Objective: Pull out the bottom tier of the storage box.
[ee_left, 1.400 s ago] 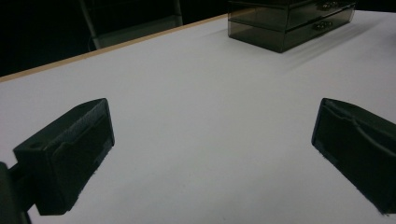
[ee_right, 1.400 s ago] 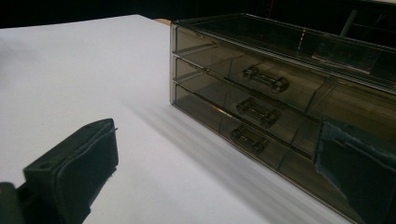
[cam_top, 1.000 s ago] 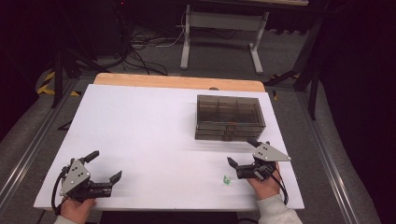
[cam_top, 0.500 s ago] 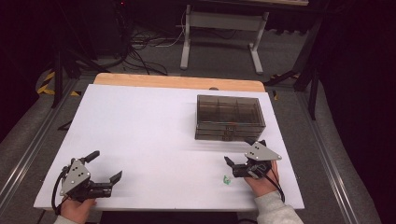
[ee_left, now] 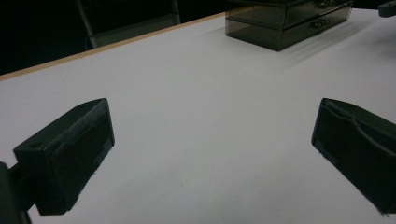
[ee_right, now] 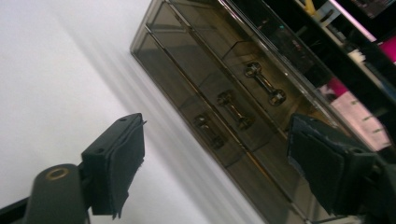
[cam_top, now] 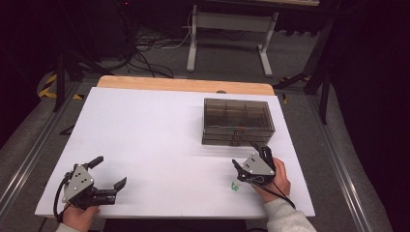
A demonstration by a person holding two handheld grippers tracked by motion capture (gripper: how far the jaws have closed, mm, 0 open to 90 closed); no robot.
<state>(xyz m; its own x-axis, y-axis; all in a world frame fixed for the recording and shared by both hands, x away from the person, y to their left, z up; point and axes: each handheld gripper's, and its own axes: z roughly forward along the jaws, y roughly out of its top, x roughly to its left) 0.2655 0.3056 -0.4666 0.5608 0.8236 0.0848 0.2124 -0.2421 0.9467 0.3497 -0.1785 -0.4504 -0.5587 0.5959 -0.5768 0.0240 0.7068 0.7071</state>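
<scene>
White table (cam_top: 159, 125); drawer handles (ee_right: 233, 110) up close.

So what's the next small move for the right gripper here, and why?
Probably ease the right gripper forward to the smoky drawer box. Its jaws have just been closing with nothing between them, already facing the small drawer handles, with a gap left.

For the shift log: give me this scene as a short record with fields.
surface: white table
box: smoked clear drawer box, far right of table, drawers shut, small metal handles on the front
small item: green object on the table beside the right tool
left tool: open, nothing between its jaws, near left corner
right tool: open, jaws have just been closing, nothing between them, aimed at the box front
contact: neither tool touches the box
</scene>
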